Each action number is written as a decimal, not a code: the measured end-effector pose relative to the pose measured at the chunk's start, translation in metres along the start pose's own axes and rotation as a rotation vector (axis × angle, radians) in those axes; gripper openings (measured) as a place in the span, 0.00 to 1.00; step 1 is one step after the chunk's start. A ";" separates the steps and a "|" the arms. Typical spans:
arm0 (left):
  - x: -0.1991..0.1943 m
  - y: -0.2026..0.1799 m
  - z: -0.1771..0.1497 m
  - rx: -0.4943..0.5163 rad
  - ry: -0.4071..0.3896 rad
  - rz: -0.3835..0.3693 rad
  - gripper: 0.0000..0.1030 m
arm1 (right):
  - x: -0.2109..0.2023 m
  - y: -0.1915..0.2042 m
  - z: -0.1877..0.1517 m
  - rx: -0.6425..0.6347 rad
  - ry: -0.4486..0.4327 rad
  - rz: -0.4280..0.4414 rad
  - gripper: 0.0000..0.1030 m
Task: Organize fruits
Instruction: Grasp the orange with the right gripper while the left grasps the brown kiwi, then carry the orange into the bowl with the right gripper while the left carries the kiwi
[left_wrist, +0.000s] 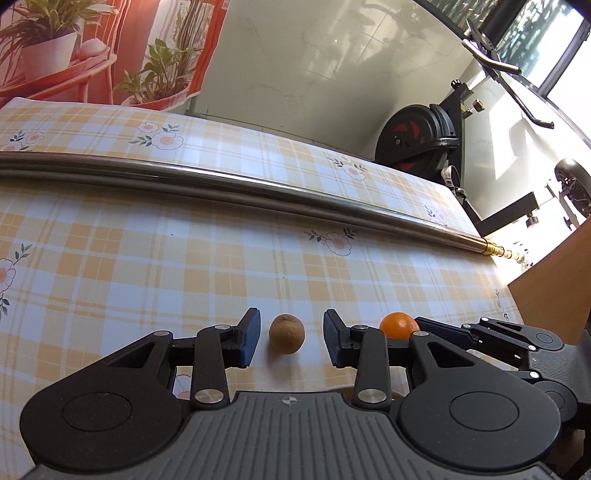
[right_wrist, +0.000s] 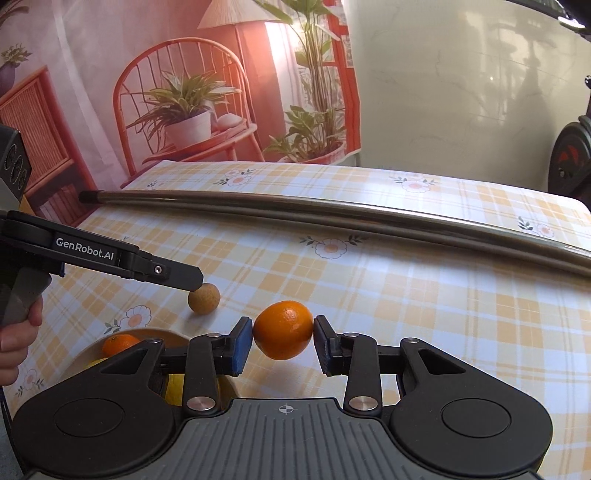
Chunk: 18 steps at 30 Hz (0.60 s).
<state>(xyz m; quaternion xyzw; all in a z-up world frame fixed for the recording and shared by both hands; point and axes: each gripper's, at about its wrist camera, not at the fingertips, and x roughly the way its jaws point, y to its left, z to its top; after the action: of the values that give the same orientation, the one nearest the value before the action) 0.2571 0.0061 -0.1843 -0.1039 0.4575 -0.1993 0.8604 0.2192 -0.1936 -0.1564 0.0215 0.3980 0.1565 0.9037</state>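
The right tongs (right_wrist: 283, 341) pinch an orange (right_wrist: 283, 329) between their blue pads (right_wrist: 242, 345), one pad pressed to each side of the fruit, which hangs just above the checked, flower-printed cloth of the bench (right_wrist: 406, 295). The left tongs (left_wrist: 290, 338) stand spread, with a brown kiwi (left_wrist: 287, 333) lying on the cloth between the two pads and touching neither. In the left wrist view the orange shows just beyond the right-hand pad, partly hidden by the black linkage of the other tool. In the right wrist view the left tool comes in from the left edge, its black finger (right_wrist: 177, 275) over the top of the kiwi; whether it touches the fruit there cannot be told from this angle. A hand (right_wrist: 16, 339) grips that tool's grey handle at the left edge. Near the lower left of the right wrist view sits a bowl (right_wrist: 168, 338), mostly hidden behind the tongs' linkage, holding a smaller orange fruit (right_wrist: 120, 343) and something yellow (right_wrist: 175, 391), too covered to name. A long metal pole (right_wrist: 332, 212) lies across the bench, well beyond the fruit. Behind the bench hangs a printed backdrop (right_wrist: 184, 92) of red chairs and potted plants, and an exercise bike (left_wrist: 424, 140) stands by the pale wall.
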 end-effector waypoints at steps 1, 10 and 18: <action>0.005 0.001 0.000 -0.004 0.013 0.001 0.38 | -0.003 -0.004 -0.002 0.015 -0.006 -0.005 0.32; 0.032 -0.003 -0.001 -0.002 0.079 0.016 0.38 | -0.017 -0.016 -0.017 0.099 -0.035 0.000 0.32; 0.035 -0.012 -0.004 0.046 0.067 0.031 0.25 | -0.027 -0.010 -0.022 0.125 -0.052 0.018 0.32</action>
<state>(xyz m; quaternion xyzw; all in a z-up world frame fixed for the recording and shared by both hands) 0.2684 -0.0195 -0.2082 -0.0705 0.4827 -0.1997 0.8498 0.1889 -0.2134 -0.1533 0.0856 0.3834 0.1387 0.9091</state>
